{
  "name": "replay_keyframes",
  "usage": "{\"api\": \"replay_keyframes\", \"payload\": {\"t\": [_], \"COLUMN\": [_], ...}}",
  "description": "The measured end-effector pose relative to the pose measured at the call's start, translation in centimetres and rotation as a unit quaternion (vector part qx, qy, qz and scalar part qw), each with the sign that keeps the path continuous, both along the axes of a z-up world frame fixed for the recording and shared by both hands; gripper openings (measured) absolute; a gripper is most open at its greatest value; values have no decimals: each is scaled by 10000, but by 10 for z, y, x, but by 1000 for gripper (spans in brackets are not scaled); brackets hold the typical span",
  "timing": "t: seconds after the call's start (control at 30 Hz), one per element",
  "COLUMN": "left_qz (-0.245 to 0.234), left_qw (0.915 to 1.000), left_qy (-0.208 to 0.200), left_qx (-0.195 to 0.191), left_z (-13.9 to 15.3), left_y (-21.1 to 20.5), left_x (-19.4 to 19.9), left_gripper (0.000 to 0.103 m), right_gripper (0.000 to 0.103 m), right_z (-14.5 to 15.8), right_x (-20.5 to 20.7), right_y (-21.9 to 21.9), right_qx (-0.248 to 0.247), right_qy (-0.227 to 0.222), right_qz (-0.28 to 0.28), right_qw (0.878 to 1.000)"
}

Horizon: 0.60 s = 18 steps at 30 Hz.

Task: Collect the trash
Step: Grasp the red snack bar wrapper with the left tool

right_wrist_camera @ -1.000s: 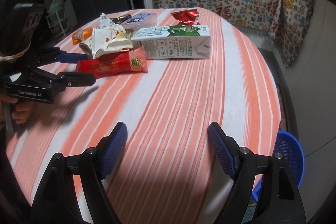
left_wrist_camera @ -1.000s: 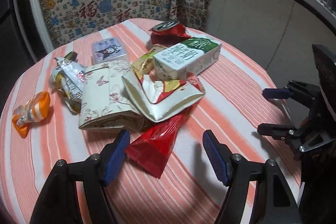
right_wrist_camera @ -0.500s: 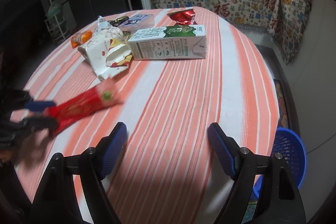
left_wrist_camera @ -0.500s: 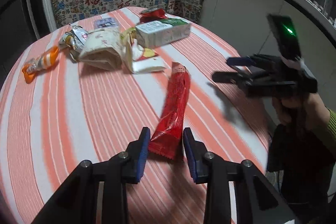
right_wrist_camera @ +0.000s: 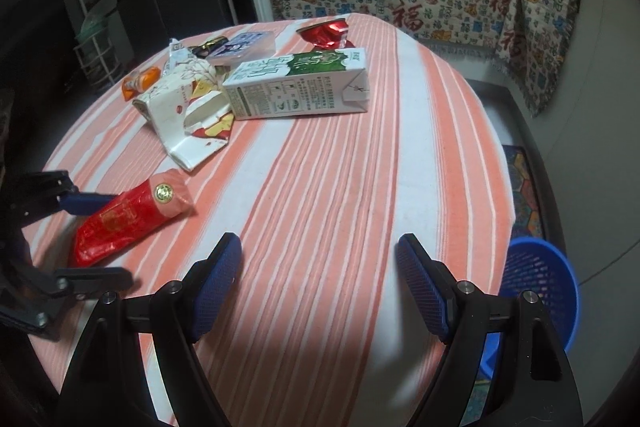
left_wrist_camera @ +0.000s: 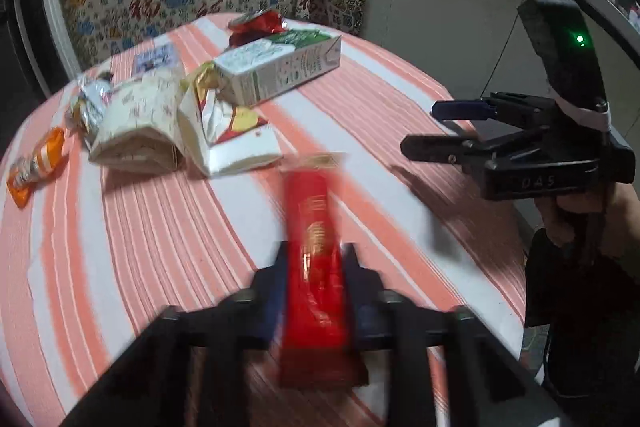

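A long red snack wrapper [left_wrist_camera: 314, 235] lies on the orange-striped round table [right_wrist_camera: 340, 187] near its edge. My left gripper [left_wrist_camera: 314, 259] has its jaws closing on the wrapper's near end, with a blue pad against each side. In the right wrist view the red wrapper [right_wrist_camera: 128, 219] sits between the left gripper's [right_wrist_camera: 108, 239] fingers at the far left. My right gripper [right_wrist_camera: 318, 267] stands open over bare tablecloth, holding nothing; the left wrist view shows the right gripper [left_wrist_camera: 424, 129] at the right, held by a hand.
Farther back lie a green-and-white milk carton [right_wrist_camera: 300, 87], a torn white packet [right_wrist_camera: 192, 123], a floral pack [left_wrist_camera: 136, 119], an orange wrapper [left_wrist_camera: 36, 163] and a crushed red can [right_wrist_camera: 324, 31]. A blue mesh basket [right_wrist_camera: 536, 287] stands on the floor right of the table.
My left gripper went from wide open to shut on the red wrapper and dragged it out of the pile toward the table's near edge. The right gripper has stayed put, open.
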<state>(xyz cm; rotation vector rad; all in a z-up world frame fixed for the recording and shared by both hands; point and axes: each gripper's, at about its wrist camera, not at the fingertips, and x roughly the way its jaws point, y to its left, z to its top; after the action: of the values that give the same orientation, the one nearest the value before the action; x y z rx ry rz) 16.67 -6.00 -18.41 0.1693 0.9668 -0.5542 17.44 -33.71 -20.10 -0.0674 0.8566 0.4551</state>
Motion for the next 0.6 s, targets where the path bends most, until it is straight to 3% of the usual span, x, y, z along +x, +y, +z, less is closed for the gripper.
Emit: {"api": "replay_keyframes", "payload": {"t": [0.17,0.33,0.43,0.6], "left_qz": [944,2346,2627,2799], "left_qw": [9952,9715,9646,9589], "left_qy": [-246,-323,-207,-89], "left_qx": [-33,-94,-136,-464], "left_z": [9,15,11,2], "left_y": [35,90,101,108], "left_x": [-19,-22,-16,-12], "left_gripper": [21,21,25,29], "right_gripper": [82,82,82,79], "right_z": [5,11,15,4], "right_x": [4,3,3,23], "right_y": [10,51,92,146], "right_qx": [71,287,343,-288], "right_qy": [-58,-89,-119,-106], "right_qz": [80,504,899,1054], "right_qw": [9999,9983,9953,9940]}}
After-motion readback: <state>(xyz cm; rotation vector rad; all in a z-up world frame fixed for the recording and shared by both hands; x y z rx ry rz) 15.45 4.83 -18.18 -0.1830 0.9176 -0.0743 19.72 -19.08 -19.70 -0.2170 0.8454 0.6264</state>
